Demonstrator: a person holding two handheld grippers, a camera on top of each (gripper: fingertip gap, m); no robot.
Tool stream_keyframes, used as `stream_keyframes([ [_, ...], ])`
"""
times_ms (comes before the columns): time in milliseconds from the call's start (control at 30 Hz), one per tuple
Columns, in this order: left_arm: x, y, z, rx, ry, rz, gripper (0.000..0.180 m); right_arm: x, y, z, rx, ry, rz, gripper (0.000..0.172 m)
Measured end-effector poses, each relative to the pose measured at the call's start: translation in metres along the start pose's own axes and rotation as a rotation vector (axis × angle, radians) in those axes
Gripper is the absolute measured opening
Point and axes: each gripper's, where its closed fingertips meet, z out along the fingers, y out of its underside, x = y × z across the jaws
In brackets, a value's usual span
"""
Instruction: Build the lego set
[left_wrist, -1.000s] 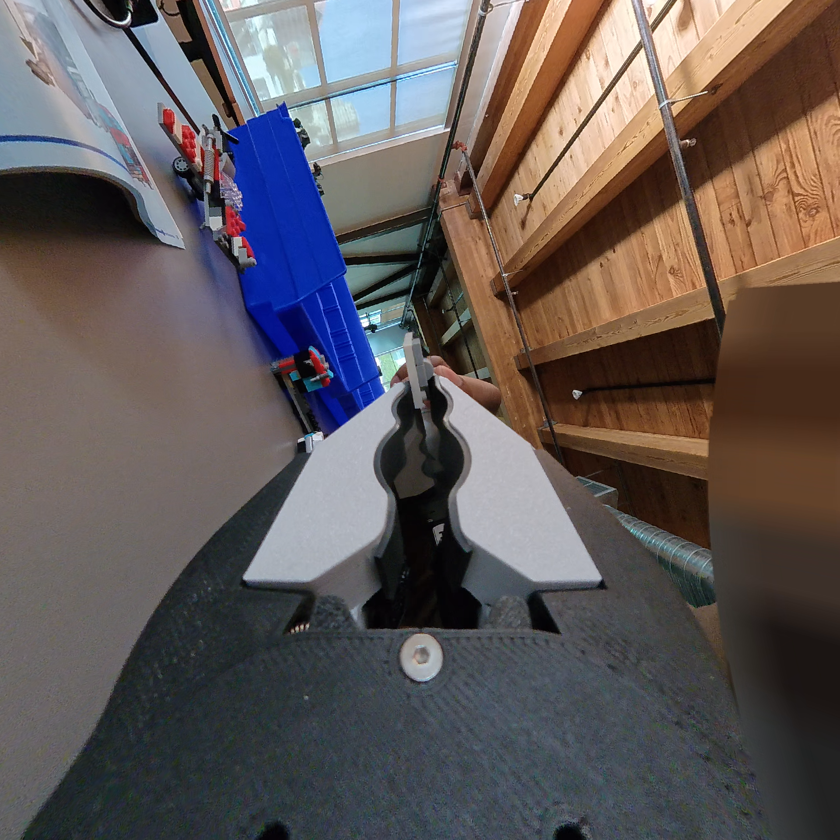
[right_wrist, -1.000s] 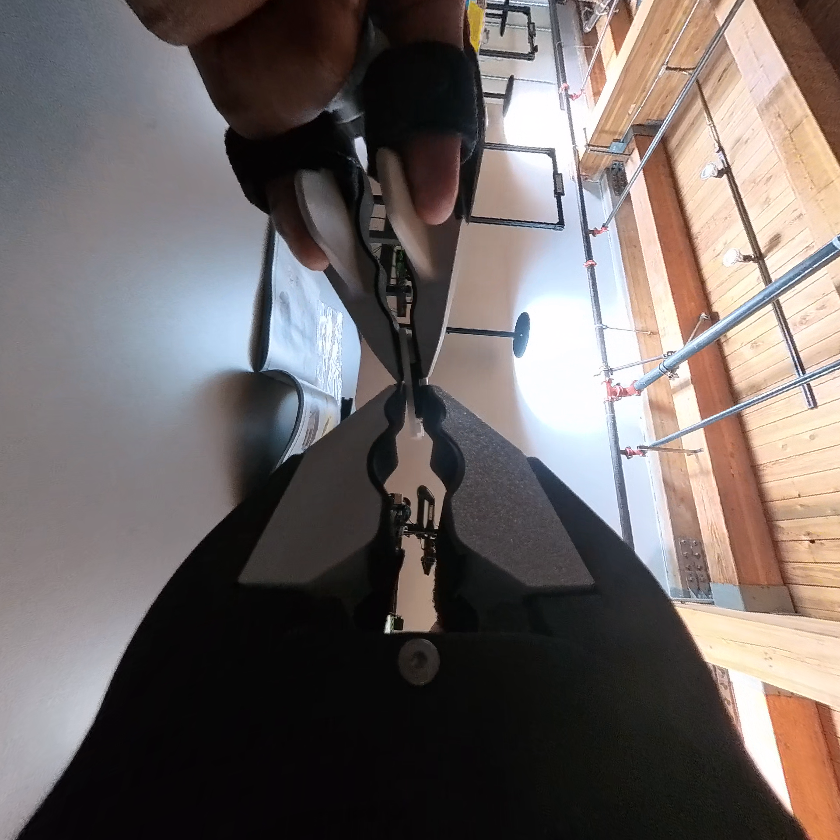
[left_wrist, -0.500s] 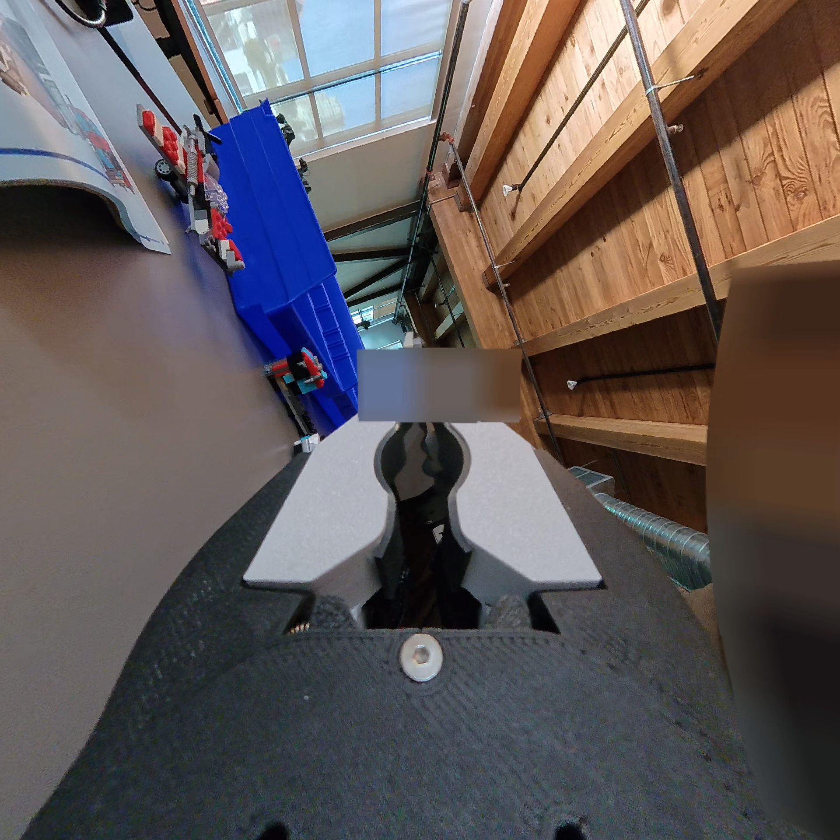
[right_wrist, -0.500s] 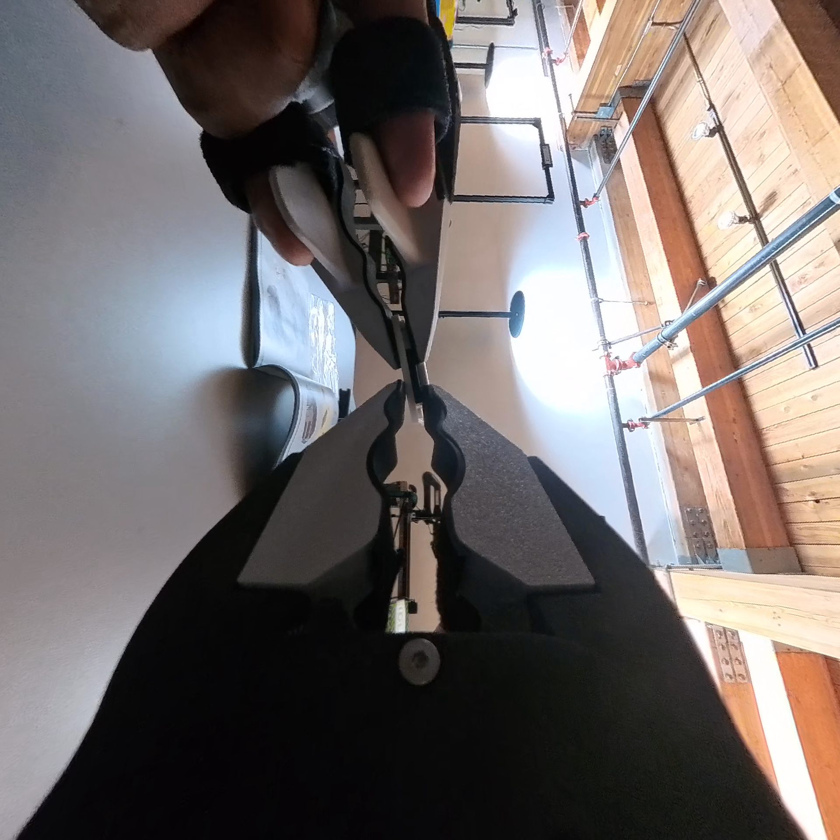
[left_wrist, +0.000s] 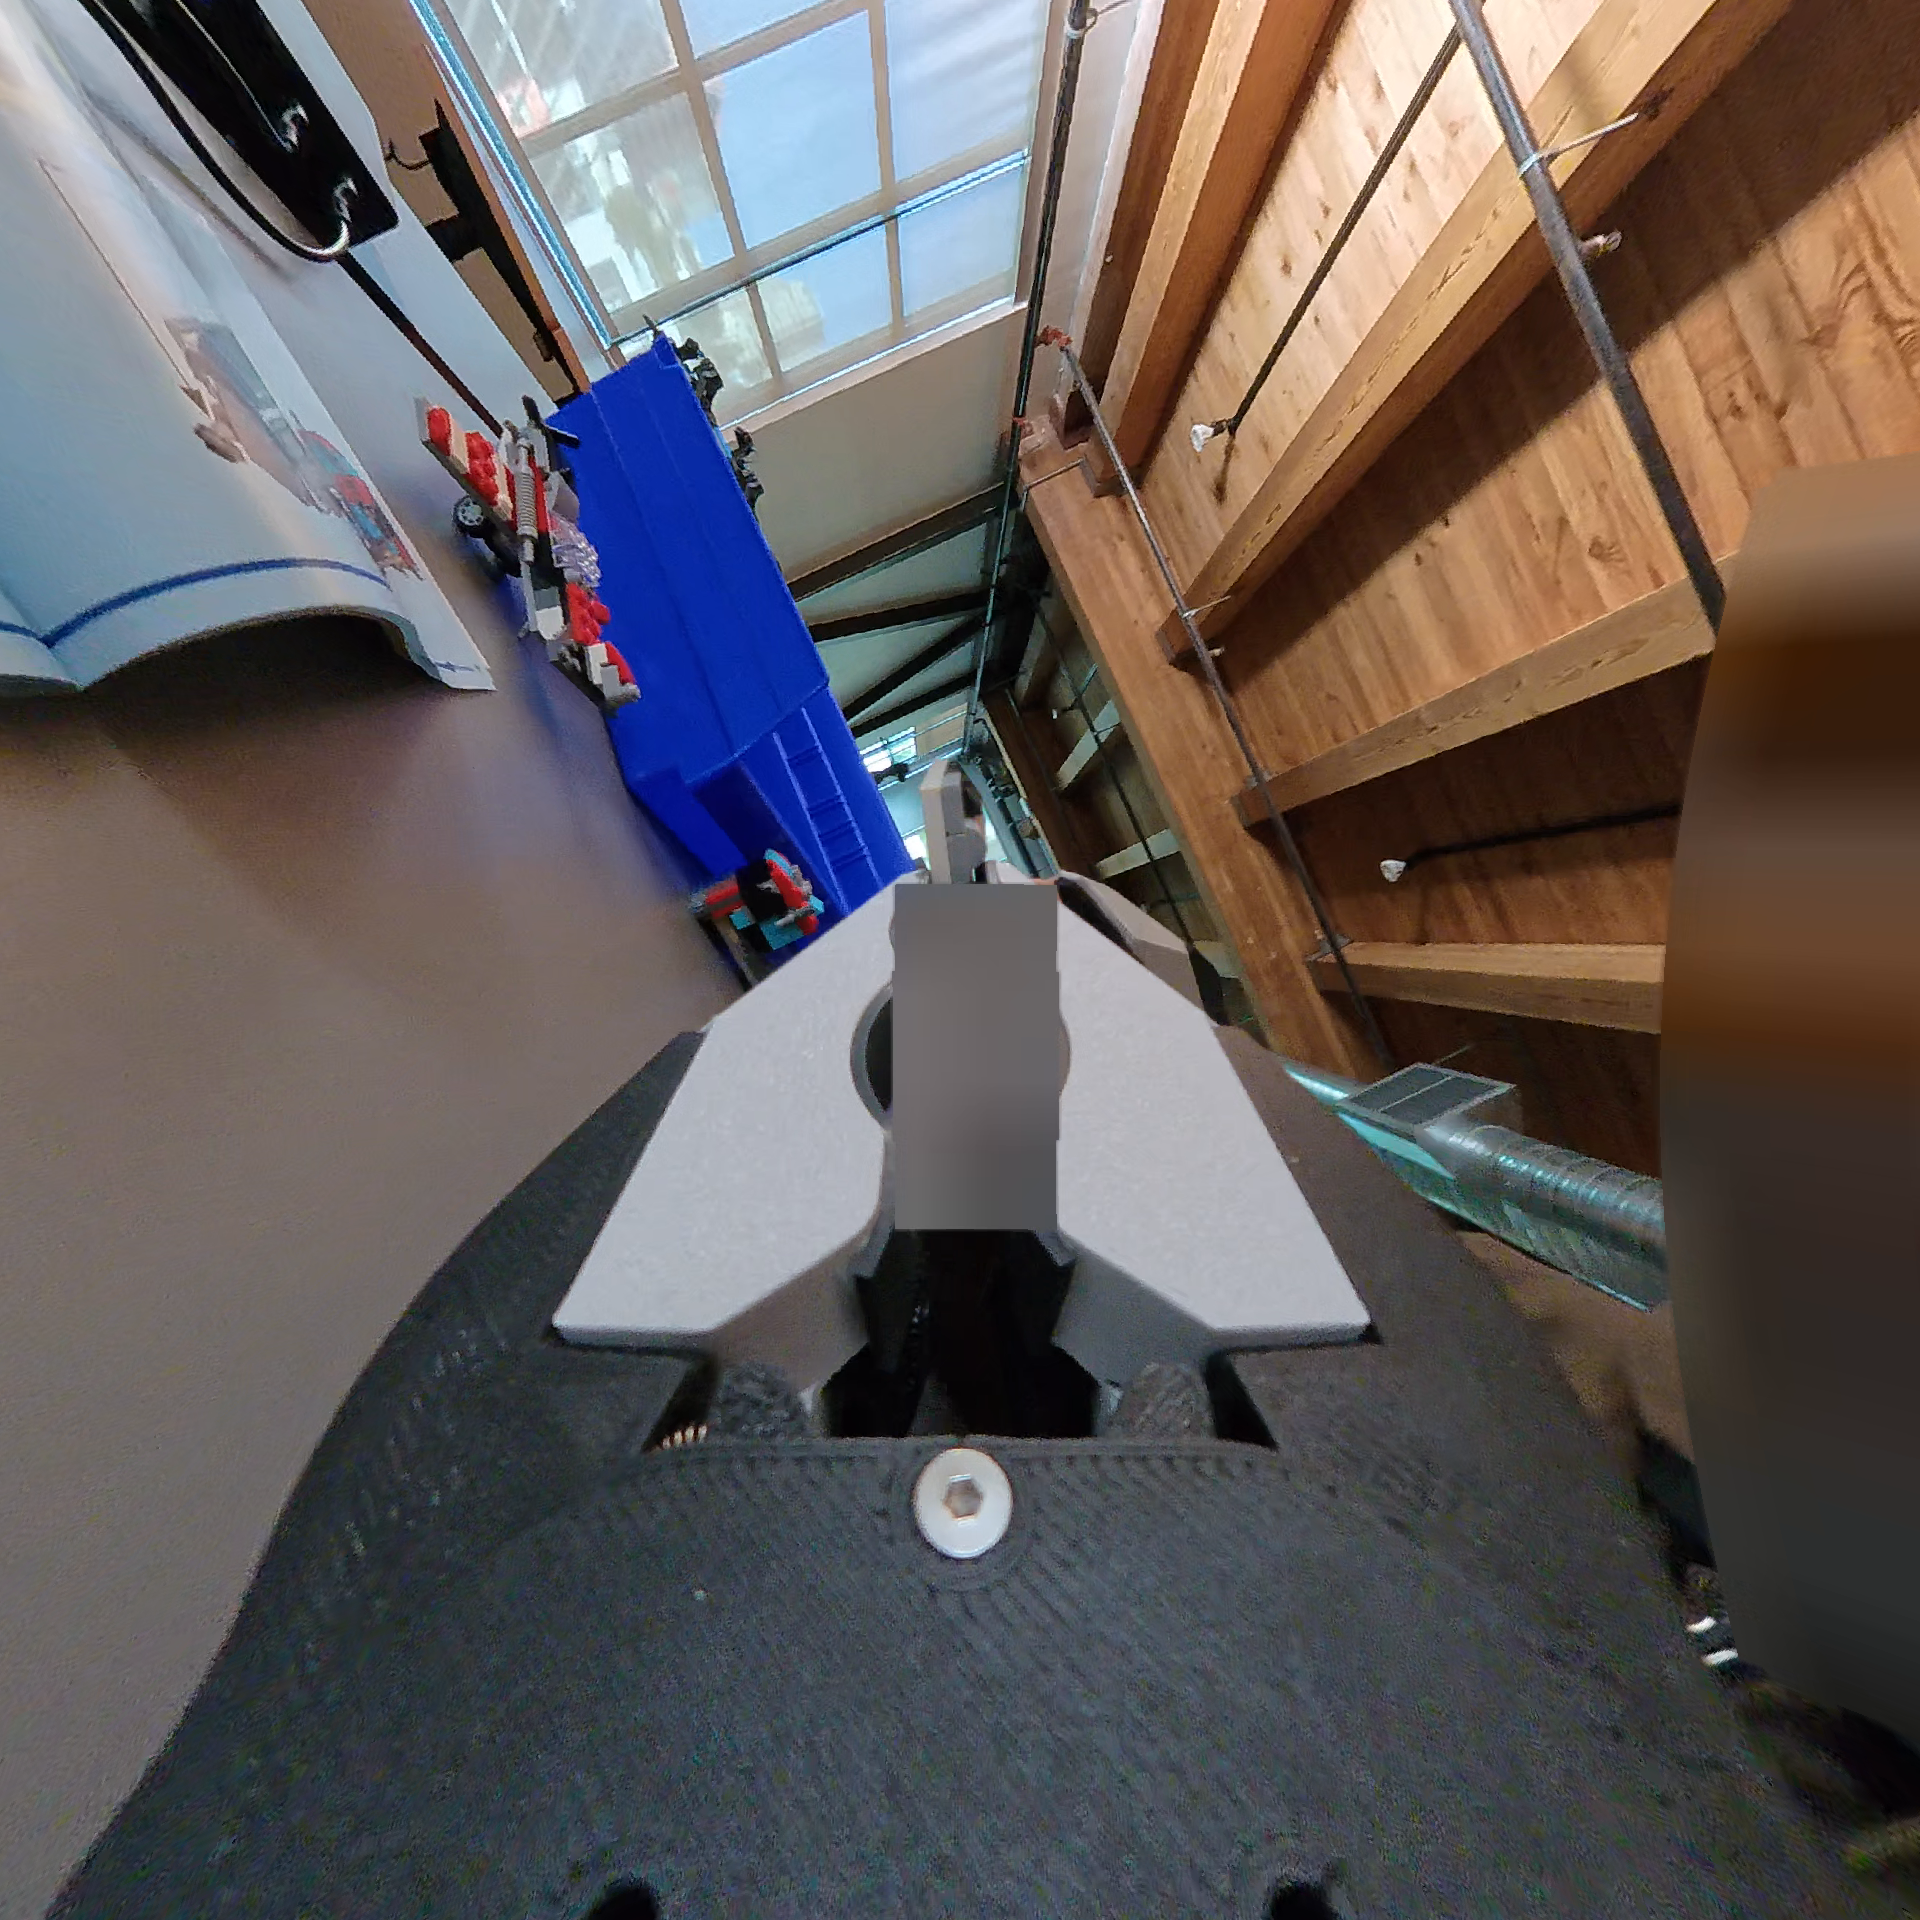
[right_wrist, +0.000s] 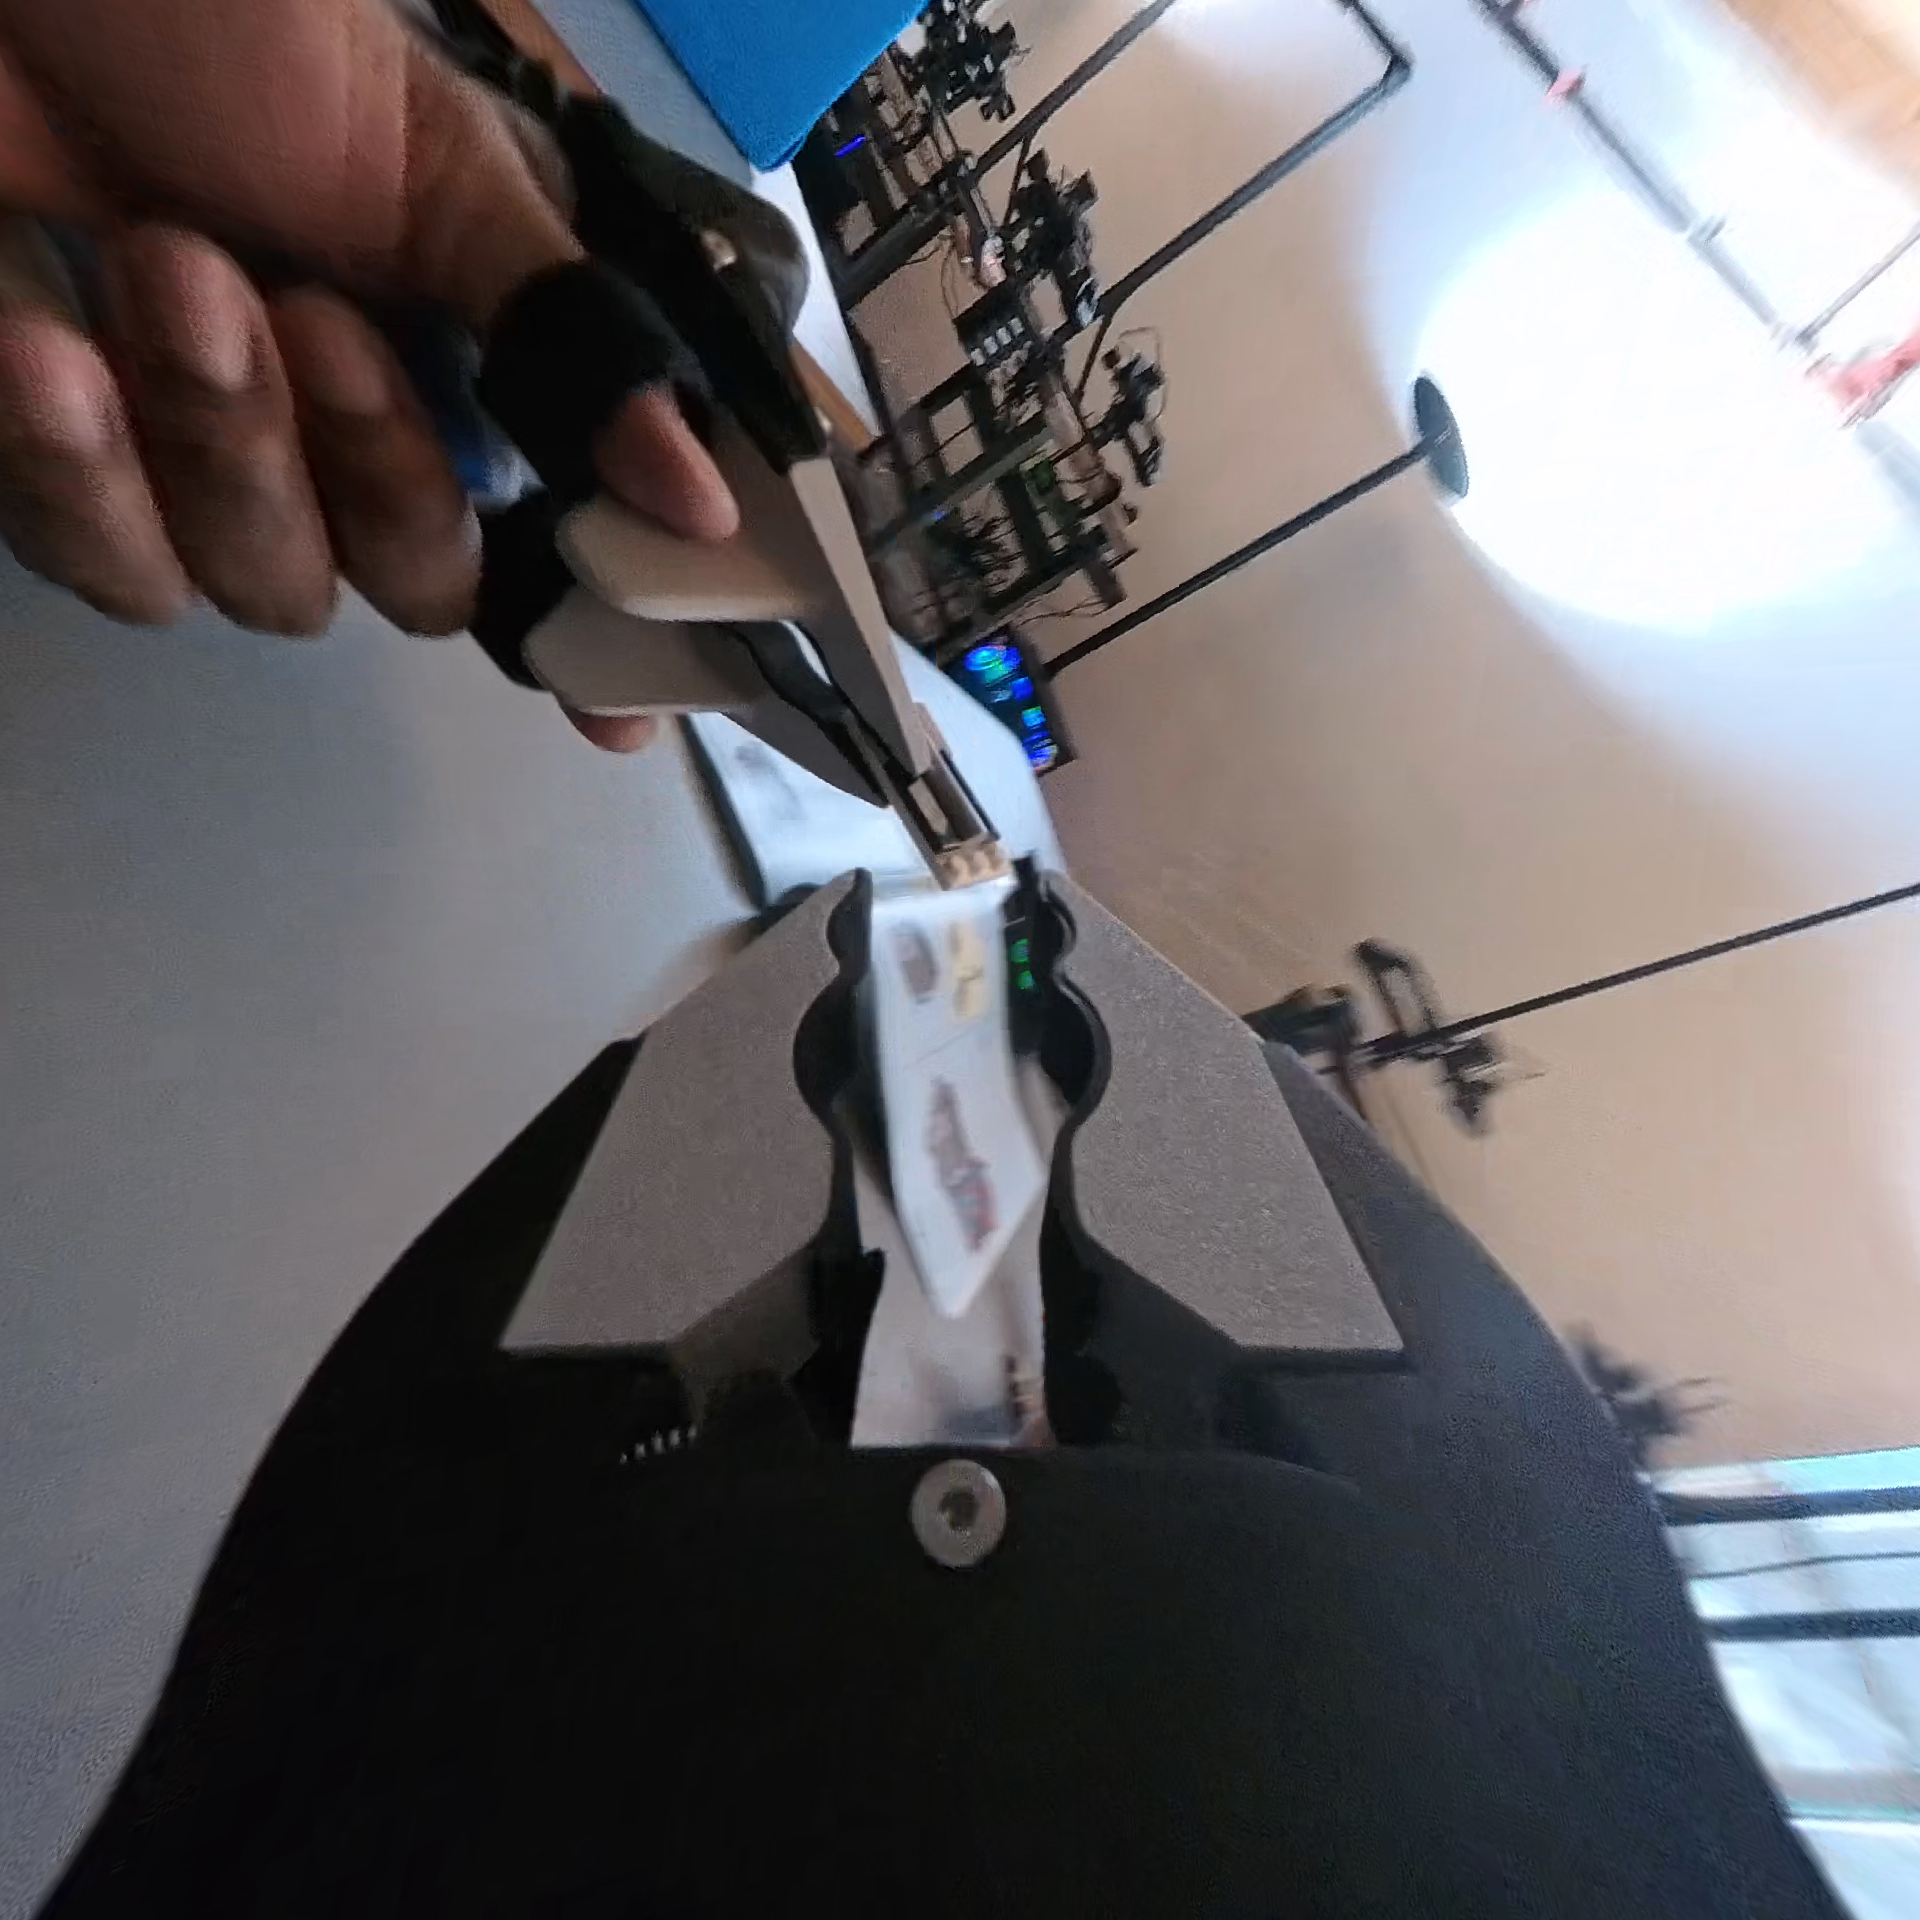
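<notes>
Grey brick (right_wrist: 971, 864) clenched in left jaws, just beyond released, bare right jaws.

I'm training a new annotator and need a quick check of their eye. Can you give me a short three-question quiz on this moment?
1. True or false: the right hand-held gripper is clamped on a brick.
2. Multiple choice: what colour are the storage bins behind the brick models on the table? A red, B blue, C green.
3. Short answer: which one grips the small studded plate?

Key
1. False: its jaws stand apart, with only the open booklet showing between them.
2. B.
3. The left hand-held gripper, held in a person's hand.
</notes>
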Motion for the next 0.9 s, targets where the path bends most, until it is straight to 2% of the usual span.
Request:
stream_keyframes([
  [200, -0.009, 0.0, 0.001, -0.013, -0.029, 0.026, 0.007, -0.025, -0.011, -0.008, 0.031, -0.325, 0.581, 0.042],
  [333, -0.008, -0.004, 0.0, -0.015, -0.032, 0.071, 0.007, -0.039, -0.02, -0.014, 0.079, -0.452, 0.772, 0.039],
  [467, -0.007, -0.01, -0.001, -0.008, -0.045, 0.149, 0.007, -0.052, -0.021, -0.015, 0.081, -0.506, 0.841, 0.04],
  [633, -0.006, -0.013, -0.002, 0.001, -0.046, 0.169, 0.007, -0.062, -0.019, -0.019, 0.06, -0.524, 0.86, 0.044],
  [900, -0.006, -0.014, -0.002, 0.007, -0.057, 0.206, 0.007, -0.08, -0.009, -0.048, -0.045, -0.651, 0.844, 0.038],
])
